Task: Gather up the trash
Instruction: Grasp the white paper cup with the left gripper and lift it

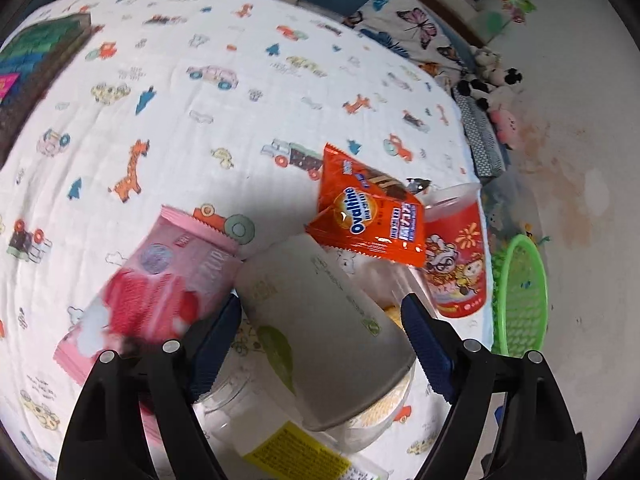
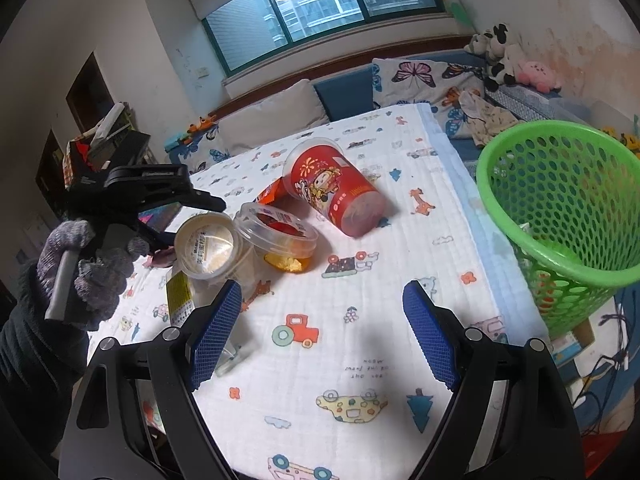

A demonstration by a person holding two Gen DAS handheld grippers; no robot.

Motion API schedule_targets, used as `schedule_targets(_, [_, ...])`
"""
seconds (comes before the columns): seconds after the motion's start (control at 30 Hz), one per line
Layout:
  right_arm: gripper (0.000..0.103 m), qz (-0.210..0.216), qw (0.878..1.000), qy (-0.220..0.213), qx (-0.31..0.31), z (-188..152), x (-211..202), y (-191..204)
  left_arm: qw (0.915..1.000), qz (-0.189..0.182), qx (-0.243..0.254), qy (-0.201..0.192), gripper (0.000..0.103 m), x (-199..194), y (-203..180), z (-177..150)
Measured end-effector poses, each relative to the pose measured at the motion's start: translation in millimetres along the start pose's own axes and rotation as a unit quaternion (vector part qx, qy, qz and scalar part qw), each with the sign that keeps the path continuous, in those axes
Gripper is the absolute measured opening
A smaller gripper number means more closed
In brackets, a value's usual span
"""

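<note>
- a pick is in hand: the left gripper (image 1: 322, 344) is set down around the white paper cup (image 1: 328, 336), which lies on its side on the patterned blanket (image 1: 180, 120) among the other litter.
- its jaws are seen apart, one blue pad on each side of the cup; whether the pads already press on the wall cannot be told.
- the right gripper (image 2: 322, 332) is held over bare blanket, jaws apart, nothing between them.
- the remaining trash is gathered close by: an orange ovaltine packet (image 1: 368, 216) leaning over the cup, a red printed cup (image 2: 336, 192) on its side, a clear tub (image 2: 276, 232), and a pink packet (image 1: 160, 280) just beside the left pad.
- the green basket (image 2: 560, 208) stands at the blanket's edge, well apart from the pile.
- next, it is judged, the jaws must be closed gently on the thin cup wall, which may crush, and the cup lifted clear of the leaning packet before being carried to the basket.
</note>
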State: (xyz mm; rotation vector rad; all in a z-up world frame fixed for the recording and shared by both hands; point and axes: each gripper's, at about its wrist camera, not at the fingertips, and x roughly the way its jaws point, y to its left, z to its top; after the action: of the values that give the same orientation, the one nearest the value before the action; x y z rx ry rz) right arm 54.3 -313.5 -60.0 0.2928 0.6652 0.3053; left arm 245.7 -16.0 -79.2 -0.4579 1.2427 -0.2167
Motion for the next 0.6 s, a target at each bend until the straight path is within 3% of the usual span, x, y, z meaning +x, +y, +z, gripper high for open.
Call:
schedule_targets(0.1, [0.083,-0.001,1.0,0.002,0.002,-1,1,-2,0.9999,-0.005,-0.015,0.007,0.079,6,2,0])
schedule_targets(0.3, [0.083,-0.001,1.0,0.001,0.004,-1,0,-3,0.9997,-0.017,-0.002,-0.016,0.065,1,-2,-6])
schedule_targets(0.6, [0.083,0.003,1.0,-0.002,-0.003,-2,-2,5,0.993,-0.029,0.062,-0.096,0.06,-34,-20,-20])
